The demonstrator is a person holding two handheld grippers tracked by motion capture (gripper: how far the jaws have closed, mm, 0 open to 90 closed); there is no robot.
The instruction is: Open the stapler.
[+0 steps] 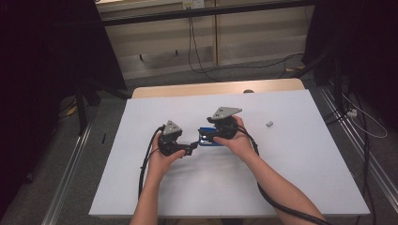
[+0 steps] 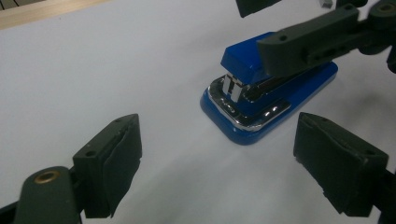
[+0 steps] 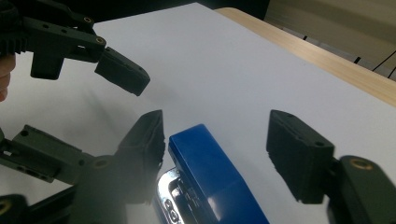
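1. One blue stapler (image 1: 210, 139) lies flat near the middle of the white bench (image 1: 291, 164), between the two grippers.
2. The right gripper (image 3: 215, 140) reaches over the stapler; its fingers (image 3: 299, 156) straddle the blue top, spread apart, one just beside the top's edge, the other clear of it; nothing is gripped.
3. The left gripper (image 2: 217, 161) points at the stapler's metal front; its fingers (image 2: 109, 165) stand wide and hold nothing; the stapler lies just beyond them.
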